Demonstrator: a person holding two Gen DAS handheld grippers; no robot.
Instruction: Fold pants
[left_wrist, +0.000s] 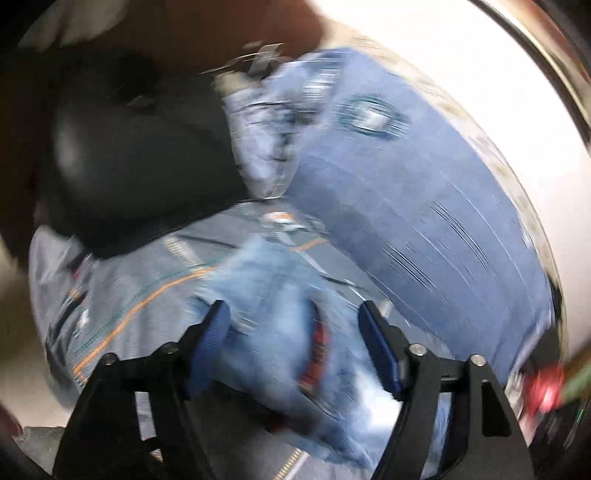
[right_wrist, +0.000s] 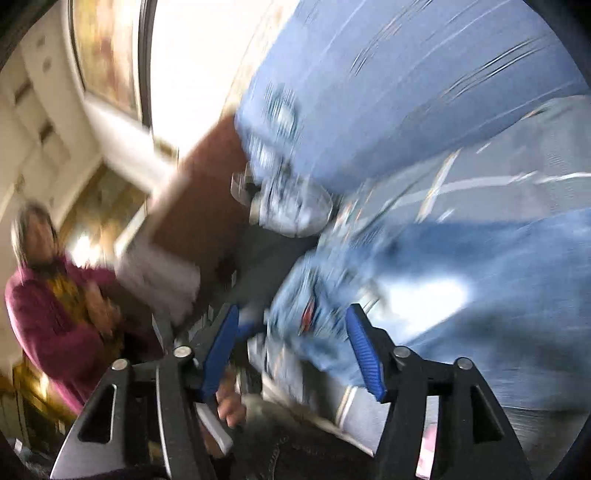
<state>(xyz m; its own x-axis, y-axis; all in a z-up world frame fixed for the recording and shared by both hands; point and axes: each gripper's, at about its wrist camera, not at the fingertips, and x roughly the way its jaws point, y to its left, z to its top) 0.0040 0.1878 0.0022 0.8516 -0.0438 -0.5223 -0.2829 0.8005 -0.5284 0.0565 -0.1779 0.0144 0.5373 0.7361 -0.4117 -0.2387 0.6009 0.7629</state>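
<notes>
Both views are smeared by motion. Light blue jeans (left_wrist: 406, 184) lie in a heap, with one broad leg stretching up and to the right. My left gripper (left_wrist: 297, 336) is open, and a bunched fold of the denim (left_wrist: 273, 306) sits between its blue pads without being pinched. In the right wrist view the jeans (right_wrist: 388, 92) fill the upper right. My right gripper (right_wrist: 291, 347) is also open, with a crumpled, faded part of the denim (right_wrist: 306, 295) lying loose between its fingers.
Under the jeans lies a grey cloth with orange and white stripes (left_wrist: 147, 295). A dark rounded object (left_wrist: 140, 158) sits at the left. A white surface (left_wrist: 480, 92) lies beyond. A person in a magenta top (right_wrist: 48, 306) stands at the left, beside brown furniture (right_wrist: 207, 192).
</notes>
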